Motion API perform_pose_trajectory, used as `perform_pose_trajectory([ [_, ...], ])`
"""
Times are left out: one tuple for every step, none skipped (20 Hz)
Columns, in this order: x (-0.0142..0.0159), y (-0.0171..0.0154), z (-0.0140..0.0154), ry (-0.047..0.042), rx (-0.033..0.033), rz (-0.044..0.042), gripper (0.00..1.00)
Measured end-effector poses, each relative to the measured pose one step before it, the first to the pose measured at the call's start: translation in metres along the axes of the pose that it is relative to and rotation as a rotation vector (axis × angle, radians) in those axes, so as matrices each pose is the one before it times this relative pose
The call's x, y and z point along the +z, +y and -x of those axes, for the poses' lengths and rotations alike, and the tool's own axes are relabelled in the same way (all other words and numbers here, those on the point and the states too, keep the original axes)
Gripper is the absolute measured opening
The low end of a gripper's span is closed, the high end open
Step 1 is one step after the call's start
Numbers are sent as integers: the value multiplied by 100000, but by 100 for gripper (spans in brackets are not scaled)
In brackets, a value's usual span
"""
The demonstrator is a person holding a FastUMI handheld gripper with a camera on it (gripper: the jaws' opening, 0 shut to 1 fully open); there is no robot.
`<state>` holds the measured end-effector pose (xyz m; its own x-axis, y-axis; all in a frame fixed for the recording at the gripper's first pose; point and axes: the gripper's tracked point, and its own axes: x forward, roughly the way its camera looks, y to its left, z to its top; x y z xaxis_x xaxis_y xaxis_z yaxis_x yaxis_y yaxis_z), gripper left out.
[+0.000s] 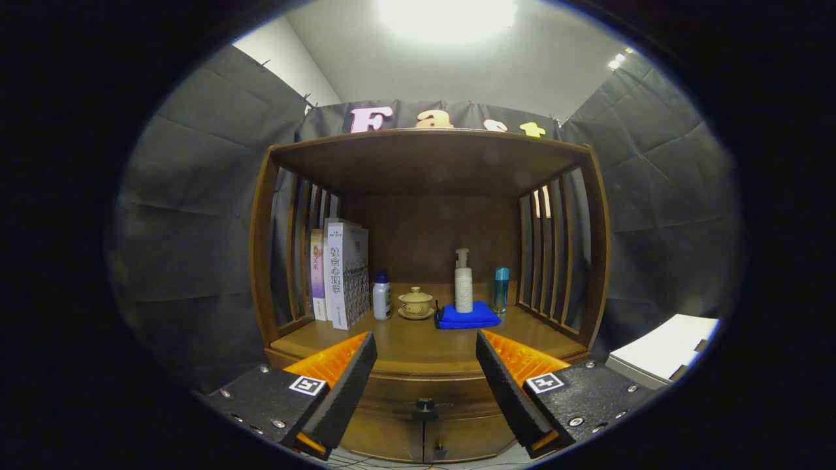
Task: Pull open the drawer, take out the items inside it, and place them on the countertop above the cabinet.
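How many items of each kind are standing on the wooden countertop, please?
Upright books: 2
Bottles (white blue-capped, white pump, slim blue): 3
Lidded ceramic cup on saucer: 1
Folded blue cloth: 1
Total: 7
Open gripper holds nothing.

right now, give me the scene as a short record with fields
gripper: open, fingers apart, holding nothing
drawer: shut, dark knob between the fingers, not yet touched
countertop: beyond the fingers, front part bare
left on countertop: books standing upright
middle: white bottle, lidded cup on saucer
right: pump bottle on blue cloth, blue bottle beside it
task stage: drawer not yet pulled
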<state>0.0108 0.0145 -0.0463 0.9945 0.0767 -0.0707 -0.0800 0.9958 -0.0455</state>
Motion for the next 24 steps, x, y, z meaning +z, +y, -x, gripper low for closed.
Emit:
perform_pose_trajectory([
  [-309,344,-170,122,773,381,95],
  [-267,371,-235,16,656,405,95],
  [-187,226,-83,158,351,253,95],
  [-237,179,-8,157,77,-53,95],
  [-16,-16,13,-366,-635,-170,96],
  [56,-223,-58,-1162,-1300,-121,96],
  [-16,-245,18,-904,-1143,-210,96],
  [-278,-115,-3,-579,-931,-265,96],
  [-471,-134,-49,193,-670,-450,96],
  [-546,13,46,846,-307,-827,96],
  [-455,1,59,681,-28,-1115,96],
  [-498,55,-21,615,124,-1029,96],
  [-548,48,-4,680,94,-460,96],
  [-692,93,-118,1032,86,270,96],
  [-765,59,-119,1288,113,770,97],
  [-777,54,-156,1081,-100,603,97],
  [-607,7,-193,952,-95,36,97],
  [-743,225,-286,1317,281,-799,97],
  [-694,222,-358,1341,614,-1101,97],
  [-742,45,-293,1421,197,-960,97],
  [-801,-50,-493,1668,-218,-550,97],
  [-759,-161,-409,1425,-516,131,97],
  [-943,-376,-334,1347,-565,951,97],
  [-1014,-260,-272,1674,-244,1344,97],
])
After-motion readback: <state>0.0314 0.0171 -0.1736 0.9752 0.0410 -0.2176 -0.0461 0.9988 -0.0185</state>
